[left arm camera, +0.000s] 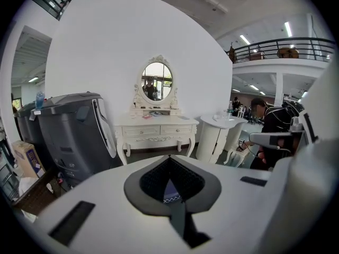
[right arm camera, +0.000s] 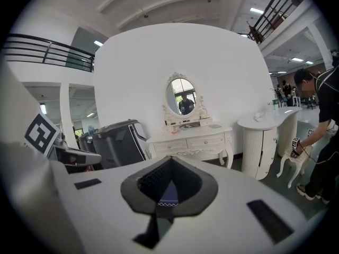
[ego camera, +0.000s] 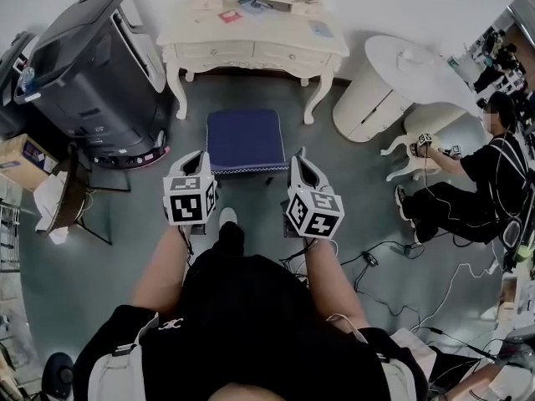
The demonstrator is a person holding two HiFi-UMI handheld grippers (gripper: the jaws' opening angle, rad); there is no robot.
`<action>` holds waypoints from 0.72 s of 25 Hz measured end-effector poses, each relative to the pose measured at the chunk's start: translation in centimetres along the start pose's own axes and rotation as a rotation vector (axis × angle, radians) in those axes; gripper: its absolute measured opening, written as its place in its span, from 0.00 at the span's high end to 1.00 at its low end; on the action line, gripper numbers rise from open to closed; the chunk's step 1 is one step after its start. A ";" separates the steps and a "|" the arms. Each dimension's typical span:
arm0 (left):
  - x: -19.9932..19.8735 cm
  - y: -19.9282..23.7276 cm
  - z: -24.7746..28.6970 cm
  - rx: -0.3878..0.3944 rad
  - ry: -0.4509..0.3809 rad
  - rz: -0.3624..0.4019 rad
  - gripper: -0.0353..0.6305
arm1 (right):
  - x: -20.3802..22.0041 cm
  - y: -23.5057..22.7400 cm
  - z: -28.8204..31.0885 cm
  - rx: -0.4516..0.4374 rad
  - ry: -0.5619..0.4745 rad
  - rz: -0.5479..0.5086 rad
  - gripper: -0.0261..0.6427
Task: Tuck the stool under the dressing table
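Blue padded cloth covers the seat of the stool [ego camera: 244, 140], which stands on the grey floor well out in front of the dressing table [ego camera: 267, 30]. It sits opposite the middle of the worktop's front edge. A strip of bare floor lies between its far side and that edge, so it is not yet under the table. The cream worktop carries a few small items near its back edge, where an oval mirror [left arm camera: 157, 82] rises.

The left gripper [ego camera: 201, 155] is held just beside the stool's near left corner, and the right gripper [ego camera: 299, 155] just beside its near right corner. Both point toward the worktop's front edge. In the left gripper view the left gripper [left arm camera: 169, 156] has its tips pressed together with nothing pinched. A sliver of the stool [left arm camera: 170, 189] with its white trim shows through the gap behind the tips. The right gripper view shows the same for the right gripper [right arm camera: 169, 157], again with the stool [right arm camera: 168, 193] seen through the gap.

A large dark grey machine [ego camera: 92, 73] stands beyond the worktop's left corner. A white rounded cabinet [ego camera: 393, 82] stands beyond its right corner. Further right, another person [ego camera: 493, 174] in black bends over a small white piece of furniture, and cables [ego camera: 393, 249] trail across the floor
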State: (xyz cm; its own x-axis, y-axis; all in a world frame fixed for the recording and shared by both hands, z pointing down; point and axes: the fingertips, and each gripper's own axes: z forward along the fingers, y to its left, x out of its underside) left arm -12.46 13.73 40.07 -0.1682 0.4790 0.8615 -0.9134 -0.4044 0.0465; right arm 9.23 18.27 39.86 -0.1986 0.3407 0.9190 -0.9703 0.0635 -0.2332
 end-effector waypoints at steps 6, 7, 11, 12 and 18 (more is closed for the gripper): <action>1.0 1.7 1.6 -0.025 0.061 -0.020 0.94 | 0.5 -1.5 1.9 0.015 0.058 -0.024 0.95; 1.3 2.1 1.9 -0.033 0.076 -0.025 0.94 | 0.7 -1.8 2.2 0.019 0.072 -0.029 0.95; 3.0 4.4 3.5 -0.051 0.162 -0.032 0.94 | 1.3 -3.5 4.0 0.036 0.125 -0.020 0.95; 3.6 5.0 4.2 -0.049 0.191 -0.037 0.94 | 1.6 -4.0 4.7 0.043 0.139 -0.017 0.95; 6.6 8.4 7.7 -0.051 0.341 -0.083 0.94 | 3.7 -7.4 8.0 0.084 0.277 -0.015 0.95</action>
State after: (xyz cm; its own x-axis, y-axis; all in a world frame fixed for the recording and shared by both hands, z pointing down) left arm -18.44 7.52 50.06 -0.1990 0.7450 0.6367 -0.9449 -0.3181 0.0768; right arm 14.58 11.59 47.50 -0.1504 0.5843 0.7975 -0.9831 -0.0034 -0.1829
